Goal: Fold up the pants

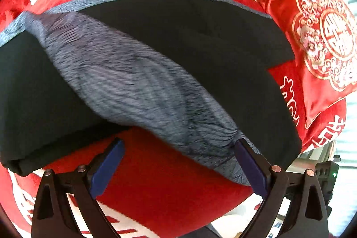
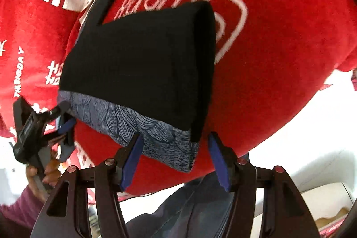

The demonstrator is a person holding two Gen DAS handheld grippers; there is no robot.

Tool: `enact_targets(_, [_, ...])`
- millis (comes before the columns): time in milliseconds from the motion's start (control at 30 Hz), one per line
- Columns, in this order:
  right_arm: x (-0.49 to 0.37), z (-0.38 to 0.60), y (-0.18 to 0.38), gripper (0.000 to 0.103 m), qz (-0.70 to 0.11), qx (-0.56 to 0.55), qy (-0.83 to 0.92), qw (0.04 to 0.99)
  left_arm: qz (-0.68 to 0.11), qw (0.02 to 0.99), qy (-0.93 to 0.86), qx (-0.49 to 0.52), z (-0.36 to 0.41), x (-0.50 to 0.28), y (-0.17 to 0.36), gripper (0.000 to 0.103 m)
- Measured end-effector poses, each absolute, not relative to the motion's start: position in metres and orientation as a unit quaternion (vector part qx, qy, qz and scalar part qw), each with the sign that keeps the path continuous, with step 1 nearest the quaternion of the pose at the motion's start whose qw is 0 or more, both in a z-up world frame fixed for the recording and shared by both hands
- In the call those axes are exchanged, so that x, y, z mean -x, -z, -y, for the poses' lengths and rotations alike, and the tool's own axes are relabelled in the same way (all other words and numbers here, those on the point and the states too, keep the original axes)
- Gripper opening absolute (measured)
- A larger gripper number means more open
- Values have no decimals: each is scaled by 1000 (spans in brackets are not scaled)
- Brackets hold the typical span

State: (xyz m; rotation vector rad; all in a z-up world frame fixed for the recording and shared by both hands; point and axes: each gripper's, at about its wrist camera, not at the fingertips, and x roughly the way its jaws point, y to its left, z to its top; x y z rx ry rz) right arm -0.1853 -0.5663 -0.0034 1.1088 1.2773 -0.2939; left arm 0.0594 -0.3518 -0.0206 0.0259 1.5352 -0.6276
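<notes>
The black pants (image 1: 200, 41) with a grey patterned waistband (image 1: 138, 86) lie folded on a red blanket (image 1: 160, 182). In the right wrist view the pants (image 2: 138, 61) form a folded block with the grey band (image 2: 142, 128) along the near edge. My left gripper (image 1: 178, 155) is open, its right pad touching the grey band's edge, nothing held. It also shows in the right wrist view (image 2: 64, 126) at the band's left corner. My right gripper (image 2: 174, 155) is open, its fingers on either side of the band's near right corner.
The red blanket (image 2: 279, 59) has white characters and covers a bed. A red embroidered cushion (image 1: 323, 41) lies to the right of the pants. The person's hand (image 2: 44, 173) and jeans (image 2: 189, 209) are at the bed's near edge.
</notes>
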Motion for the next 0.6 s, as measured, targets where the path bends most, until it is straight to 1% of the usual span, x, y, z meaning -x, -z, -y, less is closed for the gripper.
enact_targets(100, [187,575,9,67,-554,-515,96,647,-688,668,283,-9,362,-57,20,98])
enact_targets(133, [188,578,12,64,-550,-532,86,638,-689,667,282,-11,366,-57,21,98])
enact_targets(167, [190,581,14,50,-547,-551,79,625,-689,668,280,-15,369,-57,20,97])
enact_targets(200, [192,583,17,36,-550,-561,77,613,-688,671,277,-21,374,-57,20,92])
enact_targets(233, [192,584,19,20,-552,-571,70,604,-686,673,274,-29,378,-57,18,72])
enact_targets(267, [193,586,16,16,-549,-579,66,599,-686,674,273,-36,382,-58,16,59])
enact_targets(300, [189,589,11,15,-544,-583,62,600,-688,671,272,-33,384,-62,13,55])
enact_targets(333, [181,590,5,15,-538,-583,56,606,-690,670,272,-22,384,-66,10,48])
enact_targets(433, [156,605,-24,15,-514,-582,29,630,-686,674,274,13,383,-81,-8,47])
enact_targets(600, [92,651,-65,15,-464,-576,-2,673,-653,703,282,23,402,-108,-38,47])
